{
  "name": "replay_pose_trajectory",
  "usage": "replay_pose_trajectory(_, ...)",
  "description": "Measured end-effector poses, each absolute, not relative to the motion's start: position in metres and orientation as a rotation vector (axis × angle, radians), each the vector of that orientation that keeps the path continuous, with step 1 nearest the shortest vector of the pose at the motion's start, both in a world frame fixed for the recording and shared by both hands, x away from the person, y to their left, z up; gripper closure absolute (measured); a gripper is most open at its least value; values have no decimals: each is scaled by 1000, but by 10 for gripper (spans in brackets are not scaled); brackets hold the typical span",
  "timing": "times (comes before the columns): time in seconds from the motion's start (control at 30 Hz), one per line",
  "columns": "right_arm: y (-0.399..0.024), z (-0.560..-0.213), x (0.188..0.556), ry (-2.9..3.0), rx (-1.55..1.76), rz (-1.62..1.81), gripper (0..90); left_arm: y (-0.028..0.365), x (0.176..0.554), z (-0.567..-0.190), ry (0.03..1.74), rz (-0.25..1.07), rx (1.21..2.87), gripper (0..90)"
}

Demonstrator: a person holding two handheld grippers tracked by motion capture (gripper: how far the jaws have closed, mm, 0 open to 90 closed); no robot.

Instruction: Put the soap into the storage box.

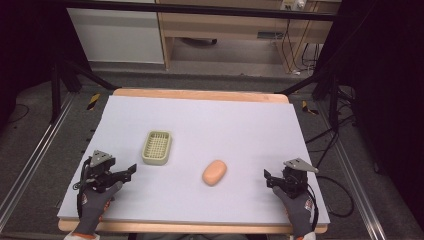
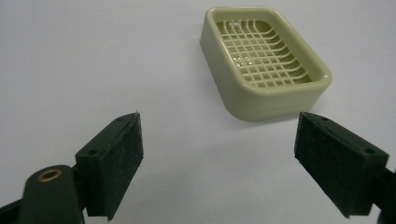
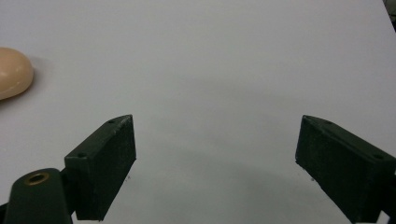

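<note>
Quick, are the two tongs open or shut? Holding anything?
Left tongs: open, holding nothing.
Right tongs: open, holding nothing.

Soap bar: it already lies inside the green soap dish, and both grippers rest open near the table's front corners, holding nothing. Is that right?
One point is wrong. The soap bar lies on the bare table, apart from the soap dish, whose grid is empty. The high view shows this. The left gripper and right gripper do rest open near the front corners, holding nothing.
</note>
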State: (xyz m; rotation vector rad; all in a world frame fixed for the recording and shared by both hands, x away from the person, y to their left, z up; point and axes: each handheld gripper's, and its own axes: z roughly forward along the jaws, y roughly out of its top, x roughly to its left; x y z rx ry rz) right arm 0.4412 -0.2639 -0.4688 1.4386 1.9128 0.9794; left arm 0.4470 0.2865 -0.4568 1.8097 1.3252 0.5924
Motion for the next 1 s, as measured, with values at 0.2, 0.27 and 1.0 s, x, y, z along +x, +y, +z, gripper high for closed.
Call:
replay_pose_trajectory(0.2, -266, -469, 441, 1908, 1446, 985, 117, 281, 444, -455, 1313, 579, 1819, 156)
replay_pose_trajectory(0.27, -266, -470, 441, 1918, 1449, 983, 116, 279, 445, -455, 1307, 571, 1826, 160)
replay_pose_trajectory(1.0, -267, -470, 438, 1899, 1471, 978, 101, 244, 438, -439, 1198, 539, 1874, 173)
